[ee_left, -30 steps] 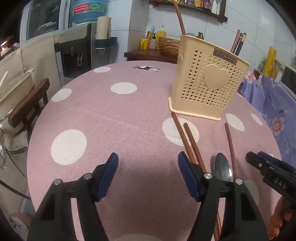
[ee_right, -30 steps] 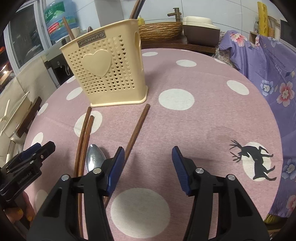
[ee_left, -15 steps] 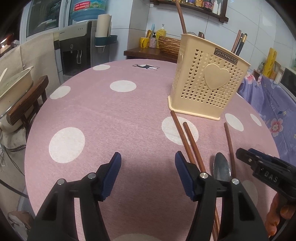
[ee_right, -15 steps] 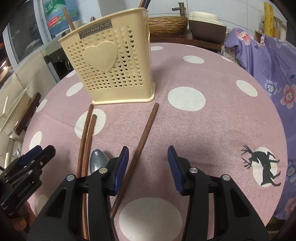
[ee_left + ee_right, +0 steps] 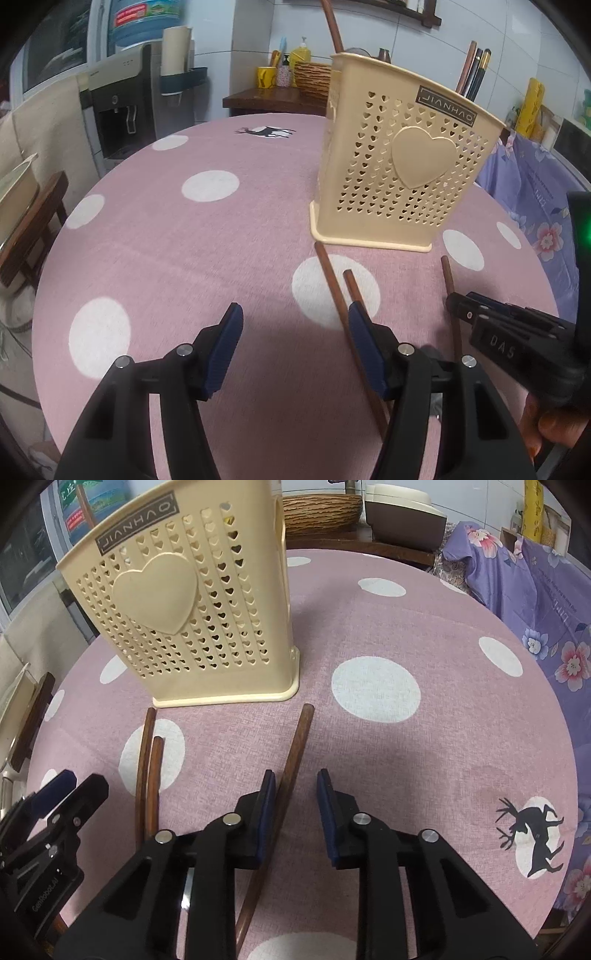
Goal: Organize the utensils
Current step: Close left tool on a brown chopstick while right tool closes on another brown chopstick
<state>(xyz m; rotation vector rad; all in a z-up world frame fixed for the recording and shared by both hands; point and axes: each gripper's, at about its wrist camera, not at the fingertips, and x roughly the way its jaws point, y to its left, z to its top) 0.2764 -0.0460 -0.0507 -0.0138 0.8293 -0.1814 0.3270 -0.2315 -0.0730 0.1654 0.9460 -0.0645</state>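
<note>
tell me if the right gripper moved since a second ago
Yes. The right gripper moved forward toward the utensil holder, its jaws now straddling the lone chopstick.

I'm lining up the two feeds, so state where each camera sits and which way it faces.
Left wrist: on the left gripper, facing the utensil holder; own open fingers, right gripper at right.
Right wrist: on the right gripper, over a single chopstick; left gripper at left.
Shared: holder, chopstick pair, polka-dot tablecloth.
</note>
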